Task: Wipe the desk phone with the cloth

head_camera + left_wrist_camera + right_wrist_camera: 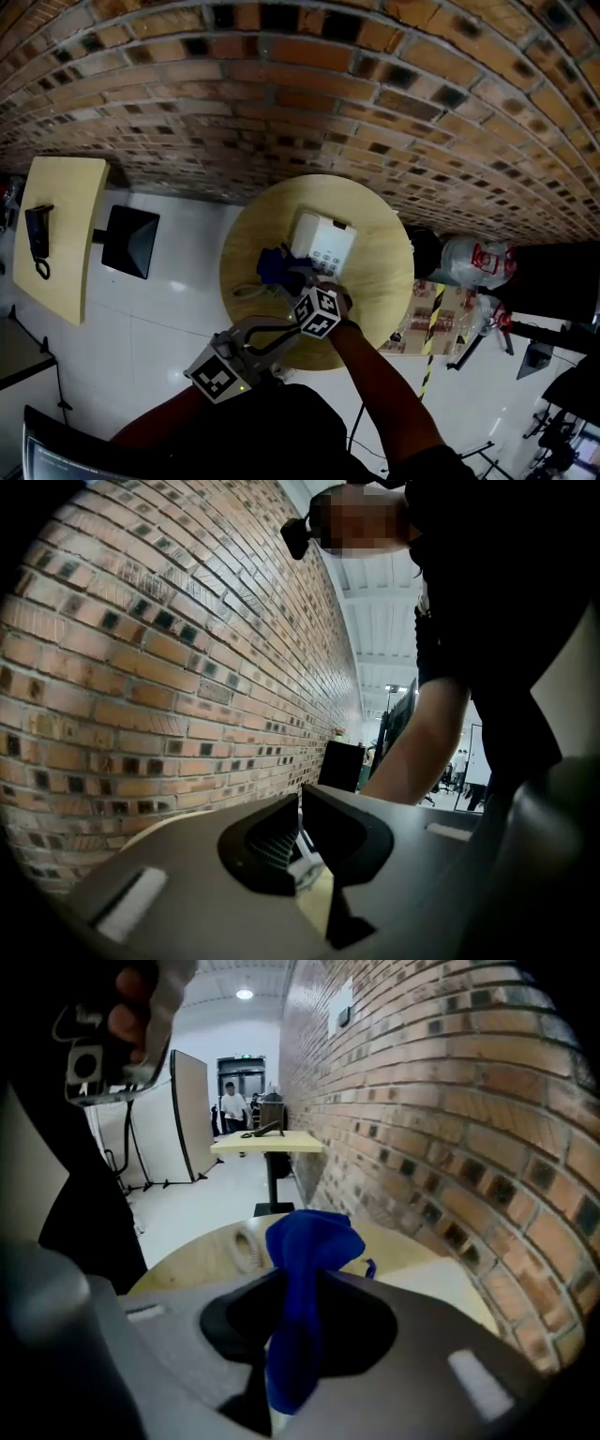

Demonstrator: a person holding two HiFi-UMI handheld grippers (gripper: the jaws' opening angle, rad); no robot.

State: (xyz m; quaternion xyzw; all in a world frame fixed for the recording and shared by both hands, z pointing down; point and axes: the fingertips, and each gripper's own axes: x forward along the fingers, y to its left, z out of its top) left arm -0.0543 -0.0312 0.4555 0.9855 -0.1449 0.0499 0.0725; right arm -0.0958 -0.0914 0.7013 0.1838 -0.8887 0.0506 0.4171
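1. Your right claw (298,1283) is clamped on the crumpled blue cloth (309,1241), which bunches up out of the jaws. So the cloth is in hand, and the wiping itself looks not yet begun.
2. The white rectangular desk phone (323,244) lies on the round pale wooden tabletop (375,300), towards the brick wall, with the cloth just beside its near left corner.
3. Your next move, as I judge it, is to carry the cloth onto the phone's top face and press lightly enough that the phone does not slide.
4. Your left claw (299,803) has its jaws drawn together on nothing. It hangs back at the near edge.
5. Only the head view shows the phone plainly; only the right gripper view proves the grip.
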